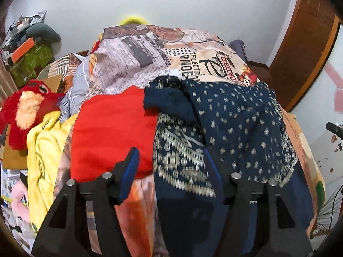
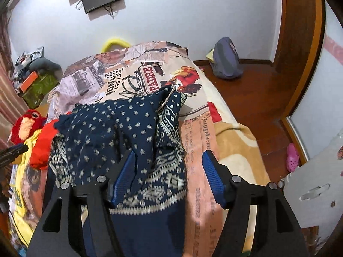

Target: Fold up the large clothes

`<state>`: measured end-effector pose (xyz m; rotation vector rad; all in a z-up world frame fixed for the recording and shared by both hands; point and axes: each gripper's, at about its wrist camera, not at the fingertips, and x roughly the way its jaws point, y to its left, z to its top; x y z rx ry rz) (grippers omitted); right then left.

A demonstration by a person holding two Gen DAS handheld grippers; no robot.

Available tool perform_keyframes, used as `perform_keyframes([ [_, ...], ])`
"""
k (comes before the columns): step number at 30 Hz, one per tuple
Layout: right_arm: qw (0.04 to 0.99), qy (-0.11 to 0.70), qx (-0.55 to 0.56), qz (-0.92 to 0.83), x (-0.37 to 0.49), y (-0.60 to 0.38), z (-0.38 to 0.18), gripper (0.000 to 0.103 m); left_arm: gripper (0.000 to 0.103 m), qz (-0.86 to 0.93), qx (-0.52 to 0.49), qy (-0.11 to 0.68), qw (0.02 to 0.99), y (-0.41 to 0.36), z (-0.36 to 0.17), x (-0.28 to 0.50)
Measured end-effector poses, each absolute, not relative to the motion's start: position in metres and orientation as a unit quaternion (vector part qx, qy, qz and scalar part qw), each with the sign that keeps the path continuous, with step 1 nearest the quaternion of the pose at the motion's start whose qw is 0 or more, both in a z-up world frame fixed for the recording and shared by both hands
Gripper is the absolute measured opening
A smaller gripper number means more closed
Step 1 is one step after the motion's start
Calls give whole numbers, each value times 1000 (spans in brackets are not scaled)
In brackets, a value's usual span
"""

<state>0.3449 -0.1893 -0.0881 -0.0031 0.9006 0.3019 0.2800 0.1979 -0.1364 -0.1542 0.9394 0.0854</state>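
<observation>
**Navy garment bunched on the bed, both tongs spread and waiting**

Here we are over the bed point(image 2: 235, 132), and the navy garment point(image 2: 120, 132) lies in a rumpled heap across the patterned bedspread point(image 2: 137, 75), towards the near edge. Dotted cloth sits on top, a banded white pattern runs along its hem, and one corner peaks up towards the middle of the bed.

Left tongs point(image 1: 171, 167): spread wide, nothing between them, hovering over the seam where the navy garment point(image 1: 235, 124) meets a red cloth point(image 1: 111, 132). Right tongs point(image 2: 169, 171): also spread wide, empty, poised over the garment's right side with the patterned hem between the fingers, one blue pad point(image 2: 212, 175) out over bare bedspread.

How will it handle? It looks thin, soft and light, with deep folds and no stiffness at all, so it should drape and slide rather than hold a shape. A pinch in the middle would probably just lift a lump. The better bet, I'd say, is the patterned hem: one pair of tongs at each end of that border, so the cloth can be lifted, shaken flat and laid out.

Watch the neighbours: the red cloth and a yellow cloth point(image 1: 45, 141) lie touching or just beside it on the left side of the bed, easy to snag. A red plush toy point(image 1: 25, 111) sits beyond them.
</observation>
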Motion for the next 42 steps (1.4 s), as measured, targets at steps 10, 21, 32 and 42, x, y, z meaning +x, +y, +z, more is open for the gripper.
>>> perform_keyframes([
  [10, 869, 474, -17, 143, 297, -199, -130, 71, 76, 25, -149, 523, 839, 205, -204, 217],
  [21, 810, 569, 14, 140, 265, -210, -209, 71, 76, -13, -238, 582, 778, 200, -271, 179],
  [32, 802, 563, 80, 180, 251, -216, -217, 54, 76, -75, -229, 563, 791, 163, -263, 181],
  [42, 808, 541, 116, 202, 251, -205, -208, 12, 10, -54, -257, 533, 805, 173, -252, 177],
])
